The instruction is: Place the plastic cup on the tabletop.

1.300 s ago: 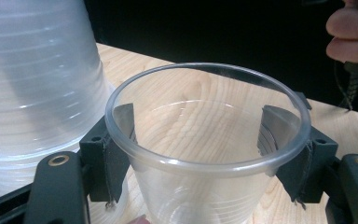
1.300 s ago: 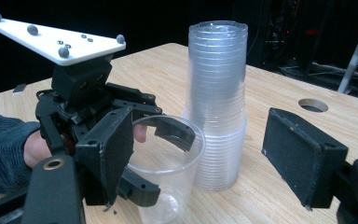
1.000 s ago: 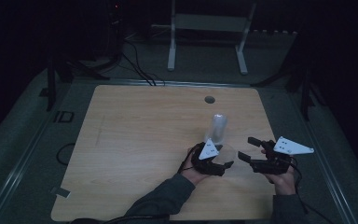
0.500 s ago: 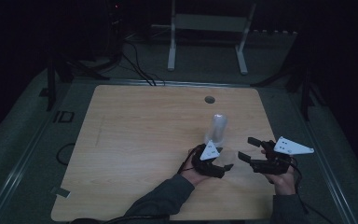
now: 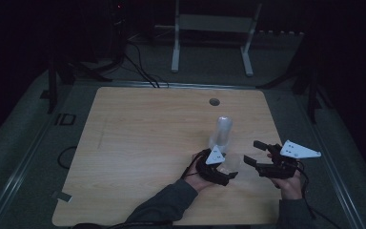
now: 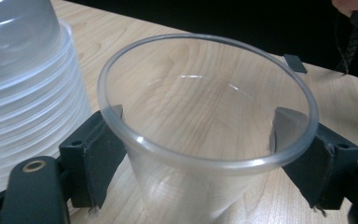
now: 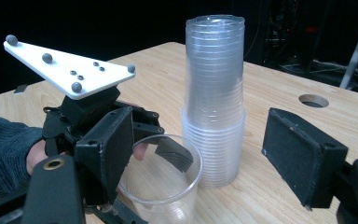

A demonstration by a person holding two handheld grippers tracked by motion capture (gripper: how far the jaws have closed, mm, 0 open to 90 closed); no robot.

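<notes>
Left tongs (image 6: 205, 154) stand wide, their jaws having just been opening; a single clear plastic cup (image 6: 205, 140) stands upright between them on the surface (image 5: 143, 143), and whether the black pads still touch its thin wall I cannot tell. Just beside that cup, on its far side, rises the stack (image 7: 214, 98) of nested clear cups, a ribbed tapering column. Right tongs (image 7: 186, 168) are open and empty, their flat matte black jaws wide apart, near the cup on its right in the high view. Beyond the stack, pale wood grain runs to a round hole (image 5: 214, 101) near the surface's far edge.
</notes>
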